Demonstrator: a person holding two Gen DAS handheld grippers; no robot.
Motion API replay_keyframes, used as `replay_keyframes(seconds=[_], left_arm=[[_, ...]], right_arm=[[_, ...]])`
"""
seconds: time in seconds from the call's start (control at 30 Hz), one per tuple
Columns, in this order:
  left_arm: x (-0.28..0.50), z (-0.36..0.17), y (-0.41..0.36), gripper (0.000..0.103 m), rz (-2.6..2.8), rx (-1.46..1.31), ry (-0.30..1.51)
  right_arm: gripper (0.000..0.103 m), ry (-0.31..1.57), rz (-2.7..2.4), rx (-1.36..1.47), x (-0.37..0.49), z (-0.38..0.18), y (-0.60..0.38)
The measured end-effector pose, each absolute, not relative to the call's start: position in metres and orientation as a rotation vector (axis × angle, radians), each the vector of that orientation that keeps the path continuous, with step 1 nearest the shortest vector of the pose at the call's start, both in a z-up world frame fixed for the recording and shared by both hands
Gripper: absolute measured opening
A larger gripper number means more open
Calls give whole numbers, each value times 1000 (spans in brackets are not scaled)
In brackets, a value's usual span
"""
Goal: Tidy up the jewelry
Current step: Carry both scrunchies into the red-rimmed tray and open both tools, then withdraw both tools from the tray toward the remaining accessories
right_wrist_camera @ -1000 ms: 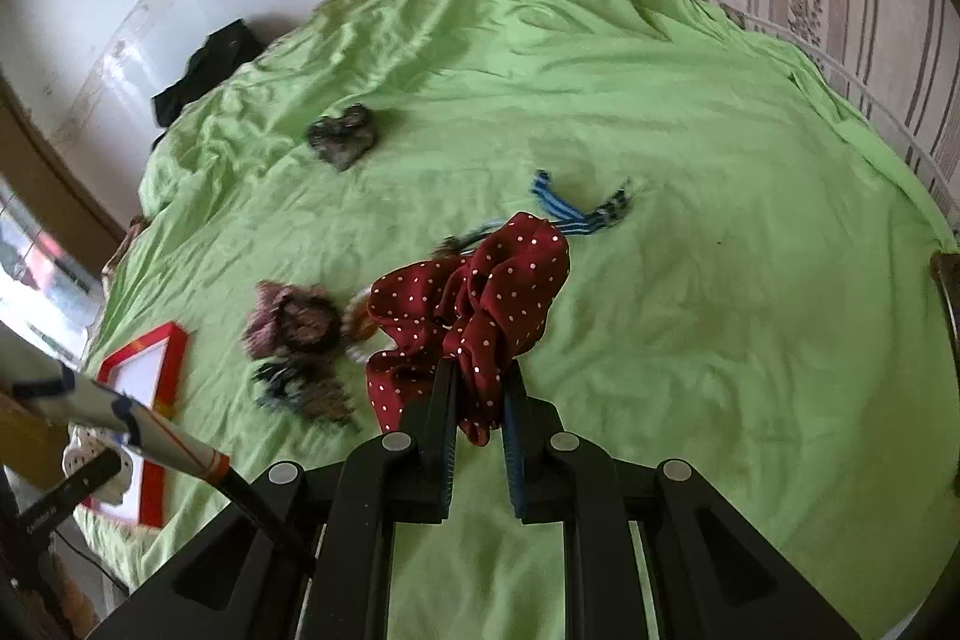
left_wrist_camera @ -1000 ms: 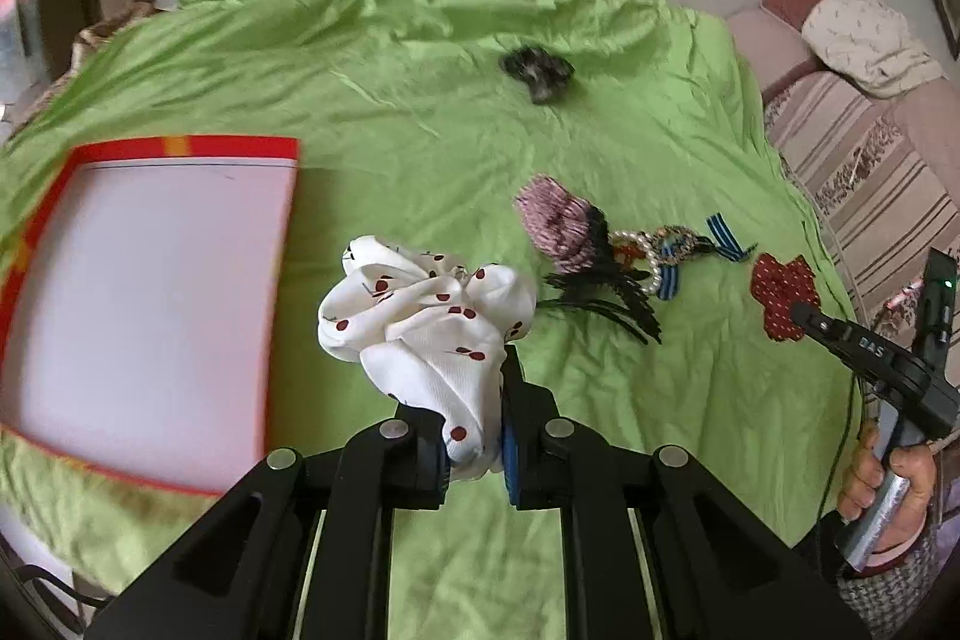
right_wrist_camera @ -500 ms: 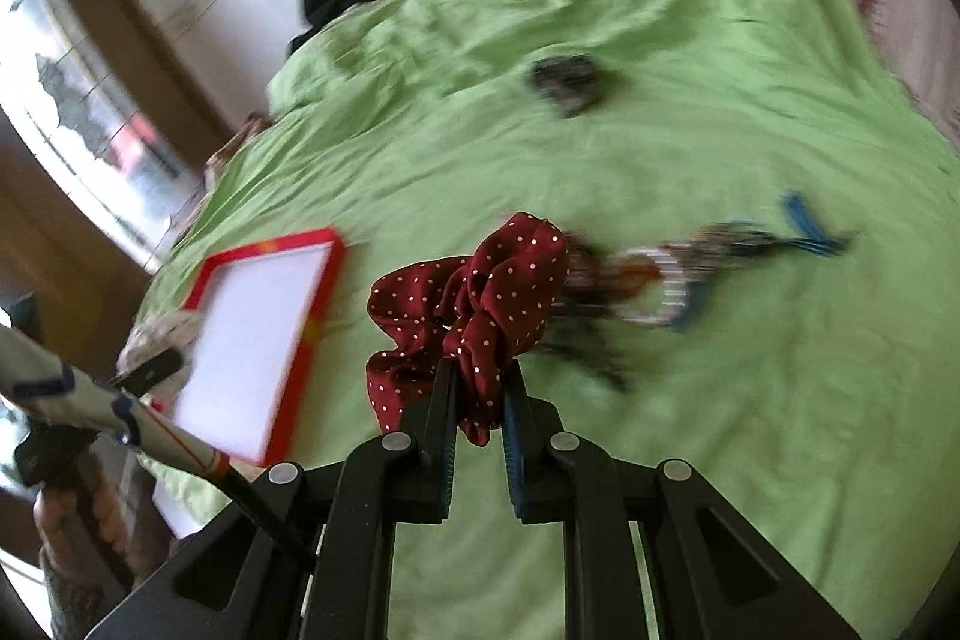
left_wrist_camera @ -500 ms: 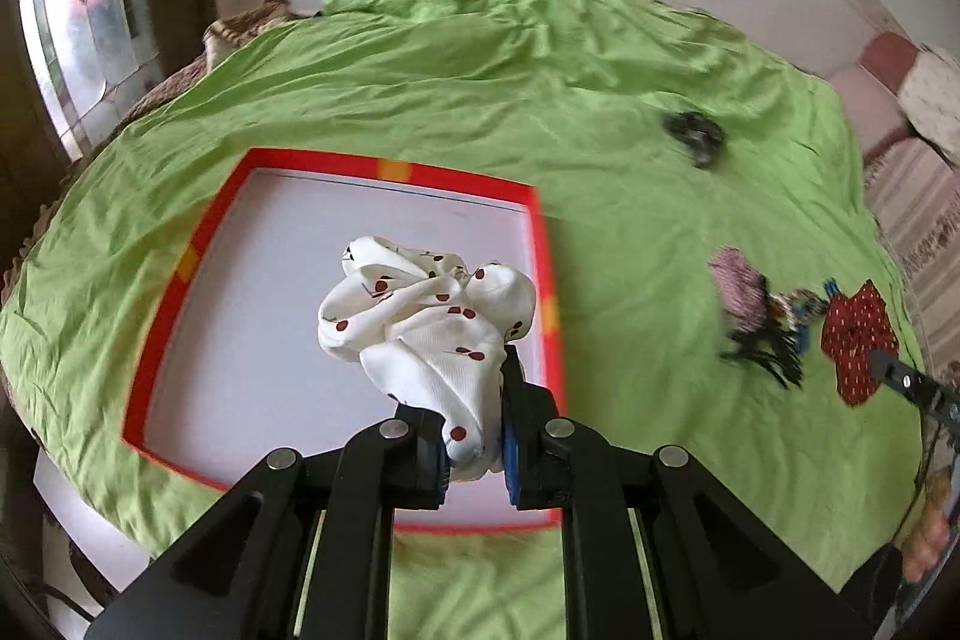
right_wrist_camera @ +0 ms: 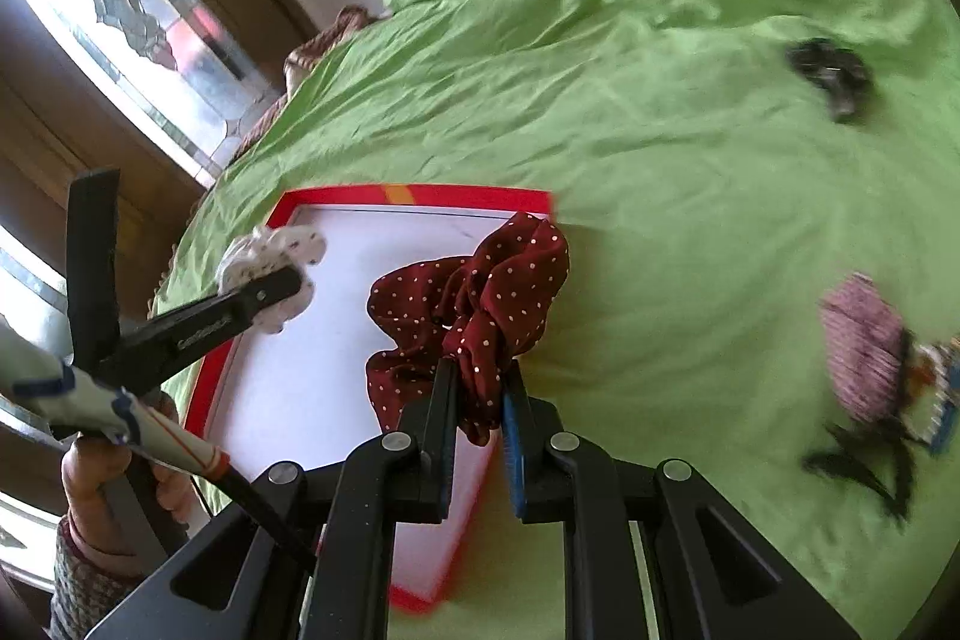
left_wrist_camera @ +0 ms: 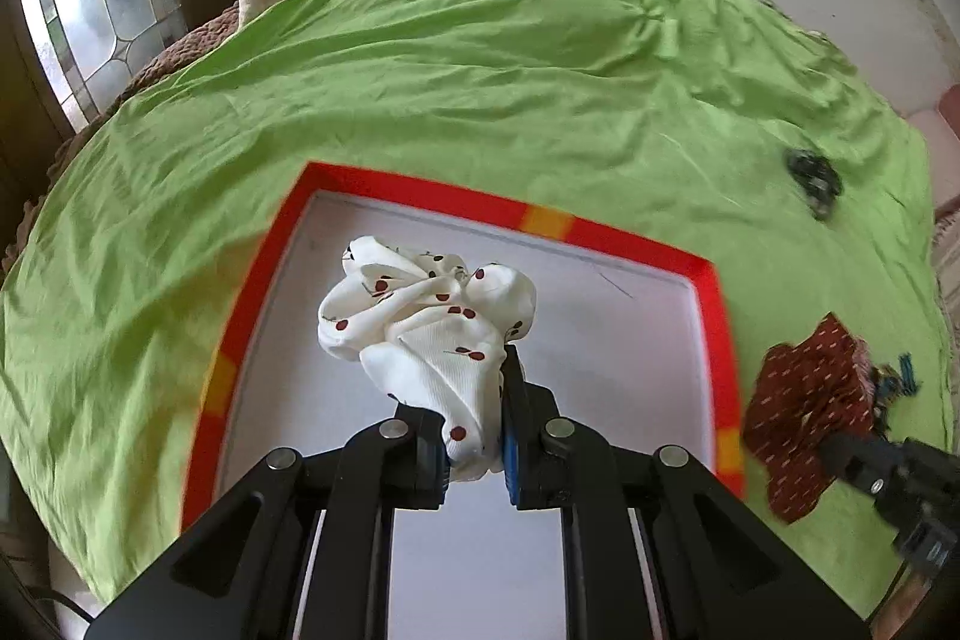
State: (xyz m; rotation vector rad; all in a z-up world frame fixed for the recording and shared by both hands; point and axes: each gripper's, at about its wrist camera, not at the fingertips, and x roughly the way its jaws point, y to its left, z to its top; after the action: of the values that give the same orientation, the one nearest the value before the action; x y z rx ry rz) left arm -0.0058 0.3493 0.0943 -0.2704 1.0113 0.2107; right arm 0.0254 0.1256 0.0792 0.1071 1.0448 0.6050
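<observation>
My left gripper (left_wrist_camera: 474, 400) is shut on a white scrunchie with red cherries (left_wrist_camera: 420, 304) and holds it over the white tray with a red rim (left_wrist_camera: 600, 232). It also shows in the right wrist view (right_wrist_camera: 270, 256). My right gripper (right_wrist_camera: 477, 400) is shut on a dark red polka-dot scrunchie (right_wrist_camera: 474, 286), held over the tray's right edge (right_wrist_camera: 480, 193). The red scrunchie also shows at the right of the left wrist view (left_wrist_camera: 810, 400).
A green sheet (left_wrist_camera: 480, 70) covers the bed. A dark hair piece (right_wrist_camera: 831, 70) lies far right. A pink scrunchie (right_wrist_camera: 864, 346) and a pile of black and blue accessories (right_wrist_camera: 882, 460) lie right of the tray. A window (right_wrist_camera: 120, 22) is at the left.
Both grippers have swung left from the accessory pile to the tray, each carrying its scrunchie. The tray is now directly under the white scrunchie.
</observation>
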Motion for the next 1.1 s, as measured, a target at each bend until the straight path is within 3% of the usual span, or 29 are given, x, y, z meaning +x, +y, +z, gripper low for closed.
replay_keyframes(seconds=[0.33, 0.43, 0.53, 0.67, 0.9, 0.93, 0.97, 1.03, 1.1], left_arm=[[28, 72, 377, 16, 238, -265, 1029], [31, 70, 378, 21, 254, -248, 1016], [31, 73, 379, 33, 254, -255, 1004], [22, 81, 377, 41, 253, -266, 983], [-23, 102, 363, 43, 271, -281, 940], [-32, 105, 360, 43, 274, -279, 932], [-39, 107, 356, 44, 277, -278, 926], [-56, 111, 348, 45, 279, -274, 914], [-73, 114, 340, 45, 279, -267, 905]], right_arm=[[15, 1100, 595, 84, 72, 45, 180], [22, 1081, 592, 59, 76, 43, 184], [49, 1034, 604, 22, 73, 52, 184], [54, 994, 631, 6, 57, 69, 170], [56, 1065, 585, -23, 8, 45, 137], [52, 1084, 585, -21, 2, 38, 136], [36, 1097, 590, -26, -3, 32, 136], [14, 1113, 607, -50, -14, 23, 139], [11, 1089, 604, -65, -22, 23, 141]])
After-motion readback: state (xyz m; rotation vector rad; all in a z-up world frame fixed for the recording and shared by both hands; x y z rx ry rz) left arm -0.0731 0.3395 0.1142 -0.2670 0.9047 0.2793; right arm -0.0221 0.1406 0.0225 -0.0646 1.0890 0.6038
